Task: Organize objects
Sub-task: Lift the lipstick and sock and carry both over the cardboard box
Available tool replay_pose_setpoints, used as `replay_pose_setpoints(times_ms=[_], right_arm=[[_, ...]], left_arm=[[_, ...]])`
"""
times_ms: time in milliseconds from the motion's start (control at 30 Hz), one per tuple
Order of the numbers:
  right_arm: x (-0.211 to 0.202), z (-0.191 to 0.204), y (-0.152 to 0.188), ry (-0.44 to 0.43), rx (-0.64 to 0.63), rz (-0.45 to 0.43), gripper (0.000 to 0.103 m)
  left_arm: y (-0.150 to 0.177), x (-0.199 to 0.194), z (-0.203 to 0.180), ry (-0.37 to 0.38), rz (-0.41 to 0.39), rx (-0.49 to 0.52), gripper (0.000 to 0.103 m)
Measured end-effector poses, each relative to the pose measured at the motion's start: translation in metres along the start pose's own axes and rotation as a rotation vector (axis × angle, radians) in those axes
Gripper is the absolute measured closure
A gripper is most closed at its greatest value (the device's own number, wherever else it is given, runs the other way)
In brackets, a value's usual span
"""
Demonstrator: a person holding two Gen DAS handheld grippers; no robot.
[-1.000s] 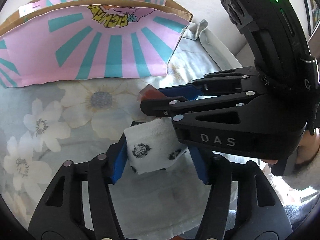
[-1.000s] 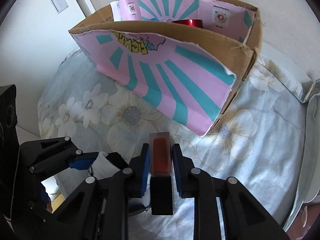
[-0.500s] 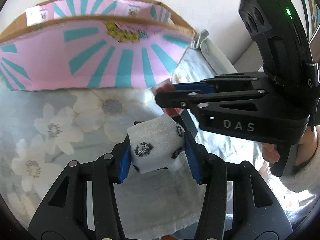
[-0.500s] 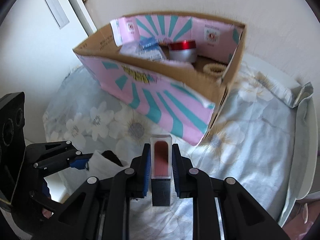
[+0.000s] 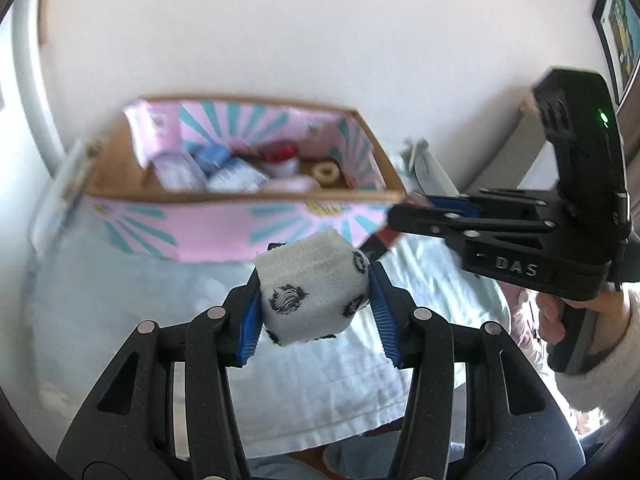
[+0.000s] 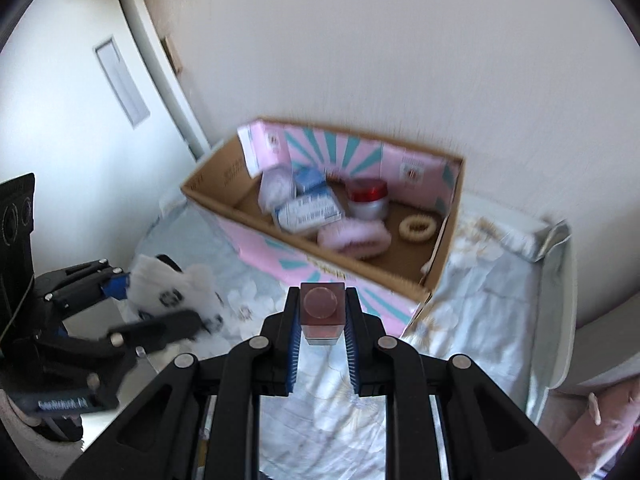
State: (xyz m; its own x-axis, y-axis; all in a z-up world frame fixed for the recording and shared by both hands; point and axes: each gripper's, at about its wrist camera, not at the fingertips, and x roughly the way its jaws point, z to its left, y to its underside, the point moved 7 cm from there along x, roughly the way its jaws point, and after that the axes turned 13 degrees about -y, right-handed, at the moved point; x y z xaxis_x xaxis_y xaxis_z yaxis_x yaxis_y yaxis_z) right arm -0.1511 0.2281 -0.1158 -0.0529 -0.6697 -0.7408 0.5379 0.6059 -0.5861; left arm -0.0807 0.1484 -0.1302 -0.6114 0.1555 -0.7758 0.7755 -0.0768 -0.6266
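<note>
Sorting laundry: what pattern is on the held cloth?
White cloth with black round motifs; clearest in left wrist view.

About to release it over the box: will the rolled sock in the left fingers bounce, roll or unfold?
The rolled sock looks soft and light, bulging between the left gripper pads, so probably no bounce. Its blocky bundle seems unlikely to roll far. A loose edge might unfold in the box.

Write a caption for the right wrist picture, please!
Right gripper holds a red lipstick above the flowery bedsheet, facing the pink box.
</note>
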Motion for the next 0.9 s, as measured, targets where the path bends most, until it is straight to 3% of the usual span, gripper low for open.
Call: replay_pose_setpoints(times_ms=[233,400,733,900], right_arm=[[-0.045,0.034,-0.022,0.119,0.029,-0.076,0.085],[-0.057,0.053,-0.021,0.157,0.094,-0.122,0.085],[-0.057,0.077,-0.021,0.229,0.158,-0.17,0.085],[-0.058,0.078,-0.038,0.257,0.138,-0.175,0.085]], left_arm=[[-0.036,-0.041,0.04,-0.038,-0.035,-0.017,0.058],[-0.047,-0.059,0.066,-0.049,-0.071,0.006,0.058],[-0.065,-0.064,0.098,0.016,-0.112,0.076,0.058],[-0.08,-0.058,0.105,0.034,-0.117,0.076,0.058]])
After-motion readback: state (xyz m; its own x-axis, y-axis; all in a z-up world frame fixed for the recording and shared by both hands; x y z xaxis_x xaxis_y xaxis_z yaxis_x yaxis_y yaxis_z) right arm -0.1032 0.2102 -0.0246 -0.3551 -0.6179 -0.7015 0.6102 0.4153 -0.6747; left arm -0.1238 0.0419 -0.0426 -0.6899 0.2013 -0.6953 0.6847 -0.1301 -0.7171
